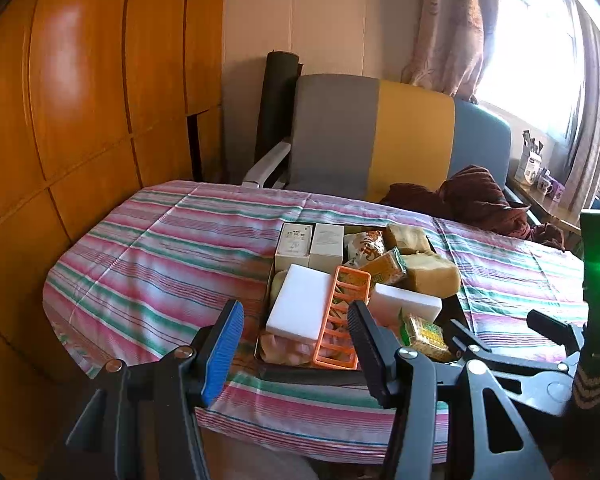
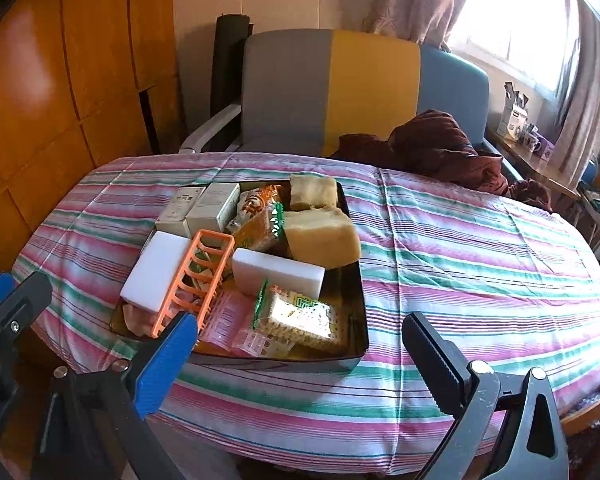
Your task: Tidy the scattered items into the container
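Observation:
A dark tray (image 1: 300, 376) (image 2: 360, 344) sits on the striped tablecloth and is full of items. It holds two white foam blocks (image 1: 304, 304) (image 2: 278, 270), an orange plastic rack (image 1: 354, 271) (image 2: 216, 235), a cracker packet (image 1: 426, 334) (image 2: 300, 316), yellowish sponges (image 1: 432, 276) (image 2: 320, 236), white boxes (image 1: 310, 244) (image 2: 212, 206) and snack packets. My left gripper (image 1: 296, 344) hangs open over the tray's near left edge, holding nothing. My right gripper (image 2: 300, 360) is open just in front of the tray, also holding nothing.
The round table under the striped cloth (image 2: 460, 260) has bare cloth left and right of the tray. Behind it stands a grey, yellow and blue chair (image 1: 372, 132) with dark red fabric (image 1: 472, 196) on it. Wooden cabinets (image 1: 80, 100) fill the left.

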`<action>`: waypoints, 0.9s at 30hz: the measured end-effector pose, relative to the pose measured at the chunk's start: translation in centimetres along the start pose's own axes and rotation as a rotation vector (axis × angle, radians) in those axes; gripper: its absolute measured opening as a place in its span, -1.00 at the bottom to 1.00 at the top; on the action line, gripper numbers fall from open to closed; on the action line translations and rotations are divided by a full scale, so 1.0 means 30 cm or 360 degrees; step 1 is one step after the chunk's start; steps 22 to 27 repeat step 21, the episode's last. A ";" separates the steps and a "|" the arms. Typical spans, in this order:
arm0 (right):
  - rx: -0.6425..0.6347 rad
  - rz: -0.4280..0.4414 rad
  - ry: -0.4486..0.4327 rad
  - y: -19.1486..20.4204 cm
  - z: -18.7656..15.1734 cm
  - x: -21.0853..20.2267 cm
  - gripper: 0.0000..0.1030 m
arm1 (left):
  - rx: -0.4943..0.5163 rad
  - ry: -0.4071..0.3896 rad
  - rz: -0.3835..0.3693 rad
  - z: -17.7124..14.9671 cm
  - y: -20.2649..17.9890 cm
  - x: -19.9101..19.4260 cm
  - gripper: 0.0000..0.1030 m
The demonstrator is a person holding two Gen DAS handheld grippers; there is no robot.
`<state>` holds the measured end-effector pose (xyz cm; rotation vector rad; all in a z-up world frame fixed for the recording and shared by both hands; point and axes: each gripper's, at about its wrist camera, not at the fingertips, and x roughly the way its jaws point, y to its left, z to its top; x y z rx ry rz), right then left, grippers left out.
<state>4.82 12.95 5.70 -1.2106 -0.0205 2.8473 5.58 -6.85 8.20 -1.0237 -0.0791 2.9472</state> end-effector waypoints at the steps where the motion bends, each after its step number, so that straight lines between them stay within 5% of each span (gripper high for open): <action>1: -0.0001 -0.0001 0.0002 0.003 -0.001 0.001 1.00 | -0.0005 0.0006 -0.0004 0.000 0.003 0.003 0.07; 27: 0.0005 0.0006 0.0026 0.013 -0.008 0.019 1.00 | -0.0096 0.0078 -0.0072 -0.012 0.018 0.040 -0.21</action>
